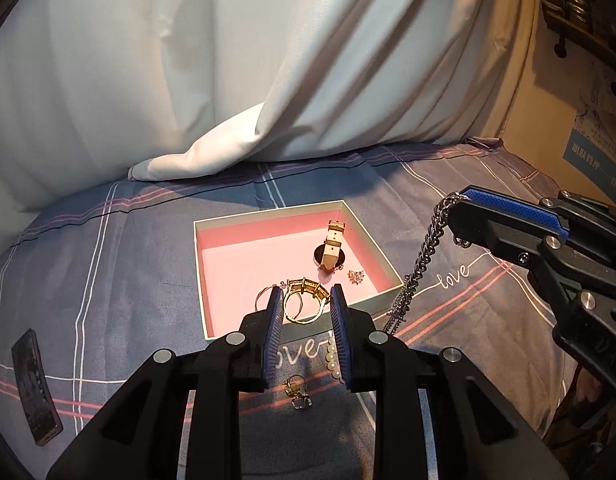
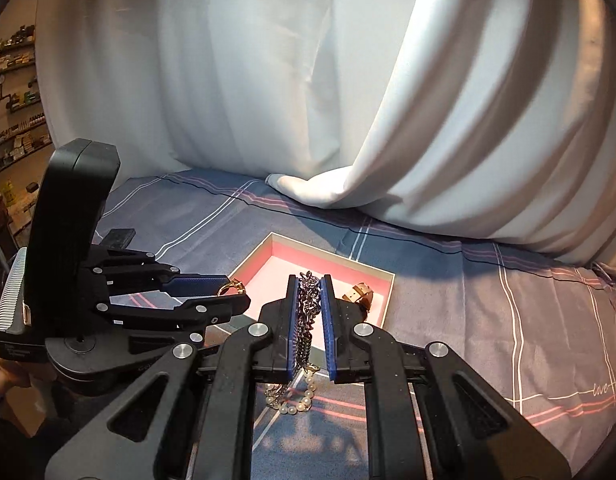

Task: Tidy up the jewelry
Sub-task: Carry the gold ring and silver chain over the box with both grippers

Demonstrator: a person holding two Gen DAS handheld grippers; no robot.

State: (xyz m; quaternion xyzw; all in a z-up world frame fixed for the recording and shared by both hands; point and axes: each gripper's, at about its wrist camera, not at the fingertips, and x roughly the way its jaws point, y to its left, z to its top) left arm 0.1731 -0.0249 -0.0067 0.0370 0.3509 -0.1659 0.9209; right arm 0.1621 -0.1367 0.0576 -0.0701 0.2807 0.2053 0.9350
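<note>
A shallow box (image 1: 211, 280) with a pink inside lies on the bedspread; it also shows in the right wrist view (image 2: 267, 245). In it lie a watch (image 1: 332, 246) and a small sparkly piece (image 1: 356, 277). My left gripper (image 1: 305, 300) is shut on a gold bangle (image 1: 303, 287) with a thin hoop, held over the box's near edge. My right gripper (image 2: 310, 280) is shut on a dark metal chain (image 2: 308, 304). The chain (image 1: 422, 264) hangs to the bedspread right of the box. A pearl strand (image 2: 295, 404) and small earrings (image 1: 297, 394) lie in front of the box.
A white curtain (image 1: 227, 80) hangs behind and drapes onto the plaid bedspread (image 1: 107, 260). A dark flat bar (image 1: 35, 388) lies at the left. A cardboard box (image 1: 588, 140) stands at the far right. Shelves (image 2: 15, 92) show at the far left.
</note>
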